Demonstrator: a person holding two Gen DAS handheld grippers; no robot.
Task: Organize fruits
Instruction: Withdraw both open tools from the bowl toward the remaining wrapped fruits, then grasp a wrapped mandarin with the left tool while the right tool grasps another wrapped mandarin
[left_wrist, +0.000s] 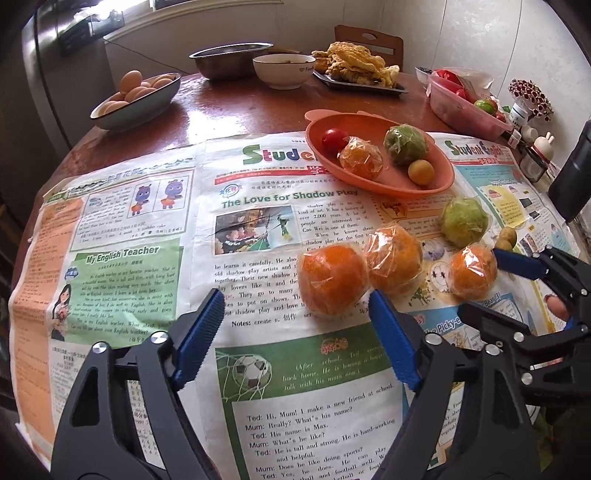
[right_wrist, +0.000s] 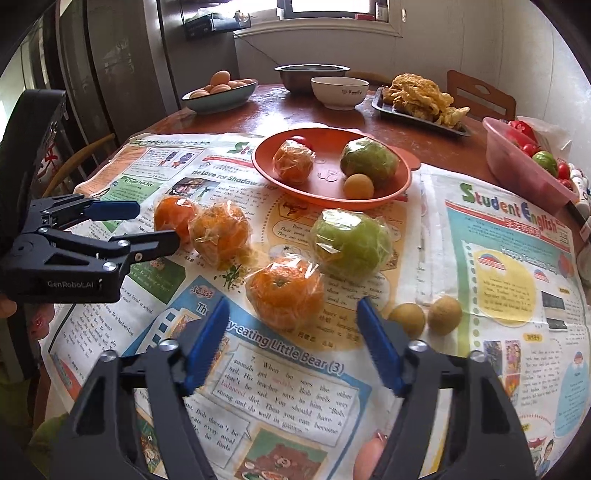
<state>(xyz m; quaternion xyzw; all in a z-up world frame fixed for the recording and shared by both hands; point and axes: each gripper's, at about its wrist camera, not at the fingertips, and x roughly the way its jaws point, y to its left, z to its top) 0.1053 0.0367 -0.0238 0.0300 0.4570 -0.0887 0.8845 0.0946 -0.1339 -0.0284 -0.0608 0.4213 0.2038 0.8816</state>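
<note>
An orange plate (left_wrist: 399, 182) (right_wrist: 291, 192) holds a cherry tomato (left_wrist: 334, 139), a wrapped orange (left_wrist: 361, 157) (right_wrist: 293, 161), a wrapped green fruit (left_wrist: 405, 144) (right_wrist: 369, 161) and a small yellow fruit (left_wrist: 420, 171) (right_wrist: 358, 186). On the newspaper lie three wrapped oranges (left_wrist: 332, 280) (left_wrist: 394, 258) (left_wrist: 473, 272), a wrapped green fruit (left_wrist: 464, 221) (right_wrist: 351, 243) and two small brown fruits (right_wrist: 406, 319) (right_wrist: 445, 314). My left gripper (left_wrist: 295, 332) is open just short of the nearest orange. My right gripper (right_wrist: 291, 336) is open, just short of an orange (right_wrist: 285, 291).
Newspaper (left_wrist: 147, 258) covers the near part of the round wooden table (left_wrist: 240, 110). At the back stand a bowl of eggs (left_wrist: 136, 98), a steel bowl (left_wrist: 229, 59), a white bowl (left_wrist: 284, 70), a tray of fried food (left_wrist: 358, 70) and a pink tub of vegetables (left_wrist: 465, 107).
</note>
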